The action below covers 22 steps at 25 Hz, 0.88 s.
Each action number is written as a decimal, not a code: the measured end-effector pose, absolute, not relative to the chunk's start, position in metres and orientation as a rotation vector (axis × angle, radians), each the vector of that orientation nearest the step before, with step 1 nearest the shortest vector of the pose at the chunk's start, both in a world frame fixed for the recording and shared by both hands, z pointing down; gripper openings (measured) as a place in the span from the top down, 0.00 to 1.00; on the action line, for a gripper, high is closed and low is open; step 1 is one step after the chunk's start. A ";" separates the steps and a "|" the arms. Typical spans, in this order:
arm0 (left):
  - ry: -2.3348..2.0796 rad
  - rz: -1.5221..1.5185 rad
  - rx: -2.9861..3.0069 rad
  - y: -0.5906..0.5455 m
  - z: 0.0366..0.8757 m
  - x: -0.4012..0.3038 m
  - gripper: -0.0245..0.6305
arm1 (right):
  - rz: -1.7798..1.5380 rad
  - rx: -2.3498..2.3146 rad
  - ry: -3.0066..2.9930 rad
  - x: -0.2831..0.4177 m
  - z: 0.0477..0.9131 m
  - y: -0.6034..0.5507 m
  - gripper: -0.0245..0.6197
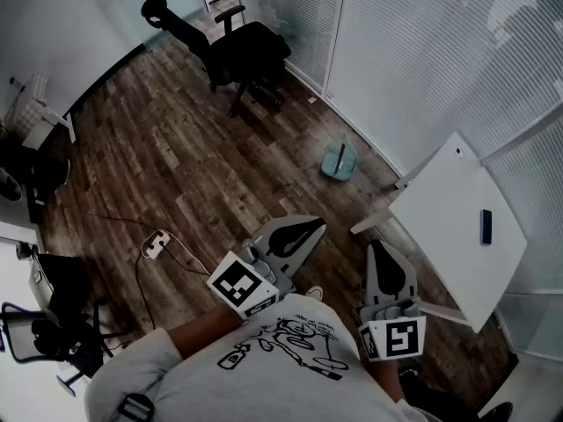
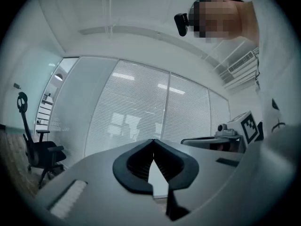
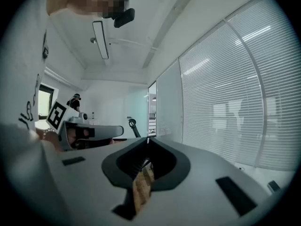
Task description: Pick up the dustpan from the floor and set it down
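Teal dustpan [image 1: 339, 162] lying on the wood floor [image 1: 176, 165] far ahead, by the blinds [image 1: 422, 51], well apart from both tools. Probably light, stiff, slick plastic; best pinched at handle or rim. Contents too small to tell. Left gripper [image 1: 310, 227] and right gripper [image 1: 380, 250] both pressed together, empty

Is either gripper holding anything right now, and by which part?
Nothing is held. The left gripper and right gripper both have jaws together and empty; the dustpan lies on the floor, apart from both.
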<state>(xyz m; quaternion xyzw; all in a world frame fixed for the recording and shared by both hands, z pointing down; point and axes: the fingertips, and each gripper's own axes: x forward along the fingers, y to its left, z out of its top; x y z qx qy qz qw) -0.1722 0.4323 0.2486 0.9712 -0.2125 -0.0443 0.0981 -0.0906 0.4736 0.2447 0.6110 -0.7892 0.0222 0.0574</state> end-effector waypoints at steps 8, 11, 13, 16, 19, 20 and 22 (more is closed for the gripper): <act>-0.638 -0.120 2.861 0.427 0.252 -0.198 0.96 | 0.103 1.841 -2.409 -0.114 0.251 0.466 0.94; -0.630 -0.101 2.853 0.425 0.261 -0.208 0.96 | 0.142 1.839 -2.416 -0.127 0.261 0.462 0.94; -0.630 -0.083 2.848 0.421 0.269 -0.213 0.96 | 0.167 1.847 -2.412 -0.132 0.268 0.461 0.94; -0.643 -0.071 2.832 0.416 0.276 -0.219 0.96 | 0.211 1.843 -2.408 -0.136 0.277 0.458 0.94; -0.661 -0.069 2.817 0.404 0.278 -0.220 0.96 | 0.251 1.818 -2.399 -0.132 0.288 0.445 0.94; -0.664 -0.069 2.818 0.400 0.279 -0.218 0.96 | 0.259 1.815 -2.400 -0.128 0.290 0.439 0.94; -0.670 -0.066 2.824 0.390 0.279 -0.211 0.96 | 0.256 1.815 -2.408 -0.120 0.289 0.427 0.94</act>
